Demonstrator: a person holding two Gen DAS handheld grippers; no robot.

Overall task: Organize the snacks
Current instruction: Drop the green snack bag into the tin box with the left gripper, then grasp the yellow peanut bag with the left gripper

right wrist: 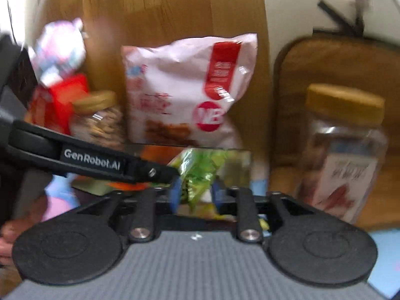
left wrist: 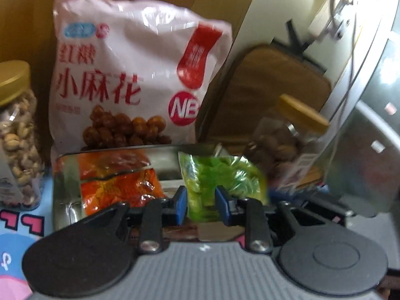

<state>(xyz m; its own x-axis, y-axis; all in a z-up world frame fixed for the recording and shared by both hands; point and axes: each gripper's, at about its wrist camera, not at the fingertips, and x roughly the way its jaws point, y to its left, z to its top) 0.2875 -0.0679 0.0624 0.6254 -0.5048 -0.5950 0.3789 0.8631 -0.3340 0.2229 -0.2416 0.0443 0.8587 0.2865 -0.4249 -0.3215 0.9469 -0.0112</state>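
The left gripper [left wrist: 200, 205] sits low in the middle of its view, its blue pads [left wrist: 181, 206] pinching the lower end of a green packet [left wrist: 220, 182]. That packet stands in a shiny metal tin [left wrist: 65, 192], right of an orange packet [left wrist: 117, 187] lying in the same tin. Behind the tin, a big pink-white bag [left wrist: 130, 75] leans against a cardboard wall [left wrist: 27, 25]. At the left edge stands a nut jar [left wrist: 17, 135] with a gold lid; to the right, a second jar [left wrist: 287, 140] appears tilted, with a brown cushion [left wrist: 275, 85] behind it.

The right gripper [right wrist: 195, 196] is low in the centre of its blurred view, jaws spread, pads [right wrist: 175, 195] on either side of the green packet [right wrist: 197, 172]; whether they touch it I cannot tell. The left gripper's black arm [right wrist: 87, 157] crosses from the left edge toward the packet. Beyond are the tin [right wrist: 240, 165], the bag [right wrist: 185, 90], the nut jar [right wrist: 100, 120] and the second jar [right wrist: 342, 147] at right.
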